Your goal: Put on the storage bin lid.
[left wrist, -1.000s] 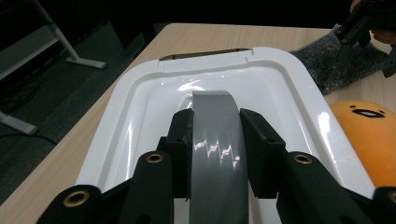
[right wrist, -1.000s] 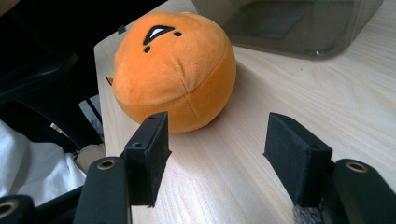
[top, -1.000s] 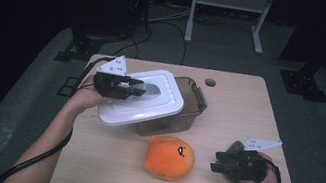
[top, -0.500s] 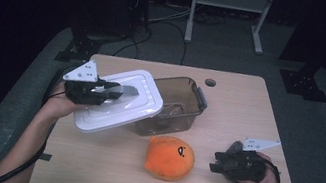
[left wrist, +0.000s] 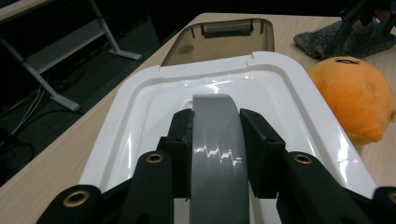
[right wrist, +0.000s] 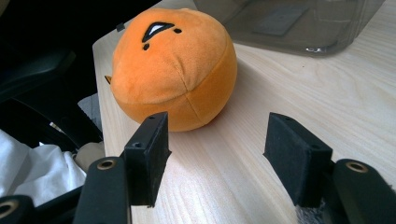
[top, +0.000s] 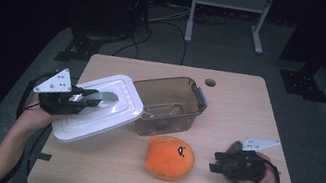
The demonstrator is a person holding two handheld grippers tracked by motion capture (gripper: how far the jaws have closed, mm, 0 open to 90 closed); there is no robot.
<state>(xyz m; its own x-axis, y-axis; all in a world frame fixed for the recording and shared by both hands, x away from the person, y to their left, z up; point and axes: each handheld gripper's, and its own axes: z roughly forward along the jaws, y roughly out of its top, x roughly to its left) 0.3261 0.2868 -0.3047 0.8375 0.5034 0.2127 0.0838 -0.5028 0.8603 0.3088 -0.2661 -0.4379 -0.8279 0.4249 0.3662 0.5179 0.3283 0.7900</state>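
White plastic, the lid [top: 97, 109] is gripped by its grey handle in the closed left gripper [top: 79, 98] and has been carried left off the brown container [top: 169, 104], which is thus opened for the orange plush [top: 170, 158], while the right gripper [top: 228, 164] is held open near it.

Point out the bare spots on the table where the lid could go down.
Bare table lies right of the bin, up to the far edge past the hole. Another free strip runs along the near edge under the lid, left of the plush. The middle is crowded: bin, plush and right gripper sit close.
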